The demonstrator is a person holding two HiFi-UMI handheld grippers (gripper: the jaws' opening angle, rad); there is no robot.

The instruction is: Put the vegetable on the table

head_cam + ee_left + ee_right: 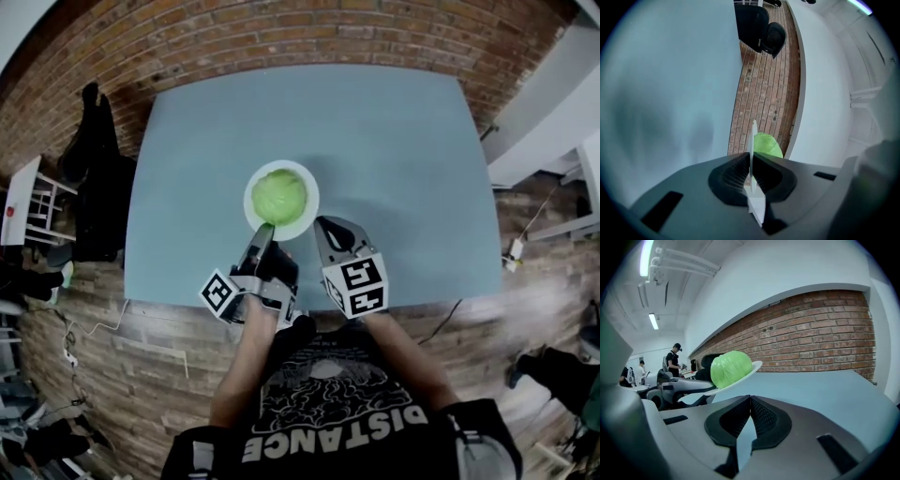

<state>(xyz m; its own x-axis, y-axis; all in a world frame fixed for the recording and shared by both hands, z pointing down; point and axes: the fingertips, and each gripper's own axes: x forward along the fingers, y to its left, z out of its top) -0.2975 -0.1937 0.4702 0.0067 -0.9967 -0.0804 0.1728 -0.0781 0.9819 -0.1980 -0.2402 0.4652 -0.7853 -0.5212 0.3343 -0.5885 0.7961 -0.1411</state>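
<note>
Cabbage [279, 197] rests on a white plate [312, 212] that my left tongs [265, 231] pinch by the near rim, tilted over the worktop [394, 150]. My right tongs [326, 229] are closed on nothing, just beside it. I'd level the plate and lower gently so the ball can't roll. Nothing blocks the way; a person [674, 359] stands far off.

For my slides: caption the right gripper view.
Left gripper holds a tilted white plate with green cabbage over the blue table.
</note>
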